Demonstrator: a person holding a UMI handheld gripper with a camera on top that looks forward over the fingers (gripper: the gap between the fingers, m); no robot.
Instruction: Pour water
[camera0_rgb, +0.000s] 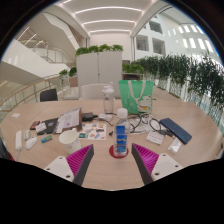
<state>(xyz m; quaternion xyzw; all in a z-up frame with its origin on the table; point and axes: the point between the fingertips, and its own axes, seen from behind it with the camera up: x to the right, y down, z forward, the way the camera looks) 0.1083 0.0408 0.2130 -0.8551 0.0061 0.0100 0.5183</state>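
Your gripper (113, 160) sits low and level over the pale wooden tabletop (110, 180), pointing straight ahead toward the middle of the frame, with its two fingers spread wide apart and closed on nothing. The left finger's magenta pad (80, 160) shows at the lower left and the right finger's magenta pad (146, 158) at the lower right, both angled inward like a funnel. Just ahead of them, in the centre of the frame and lined up with the gap, stands a small clear plastic bottle with a blue label (121, 137), upright on the table; its cap end is too small to make out. At its foot, nearer to you, lies a round pink dish-like object (118, 152), just beside or touching the bottle's base; you cannot tell which. The bottle is beyond the fingertips, not between them. To the left of centre the table carries a scatter of small items, including papers and boxes (60, 123) and a pink round object (69, 137) near the left finger. To the right lies a dark blue flat case (176, 129), with black cables (152, 125) between it and the bottle. Behind the table, a green chair (136, 94) stands at centre right, white cabinets topped with plants (99, 68) at upper centre, and a row of tall green plants (185, 75) on the right.
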